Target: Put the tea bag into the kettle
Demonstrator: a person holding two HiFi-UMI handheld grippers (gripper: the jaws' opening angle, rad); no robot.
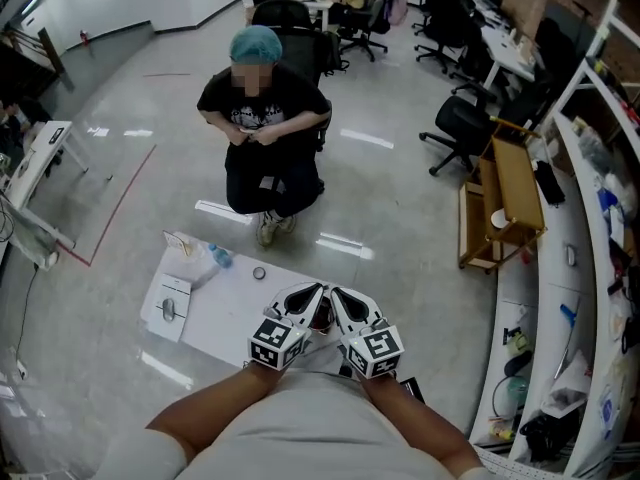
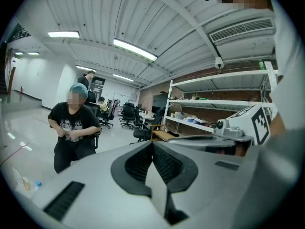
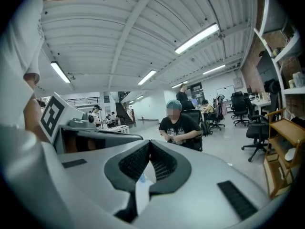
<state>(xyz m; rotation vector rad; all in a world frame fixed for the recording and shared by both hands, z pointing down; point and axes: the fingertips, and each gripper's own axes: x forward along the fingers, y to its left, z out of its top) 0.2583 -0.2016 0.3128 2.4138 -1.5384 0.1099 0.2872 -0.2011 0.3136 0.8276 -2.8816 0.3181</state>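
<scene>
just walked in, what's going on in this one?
A person holds the left tongs and right tongs close to the body. Both are shut with nothing in them, and their tips nearly meet above the near edge of a white table. Nothing is being handled. No tea bag or kettle can be made out. A second person in a teal cap faces them from beyond the table, hands together at the chest.

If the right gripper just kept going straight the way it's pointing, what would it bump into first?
Probably the seated person in the teal cap: the right gripper, jaws shut, aims at them over the white table. Nothing nearer shows, though depth is unclear.
</scene>
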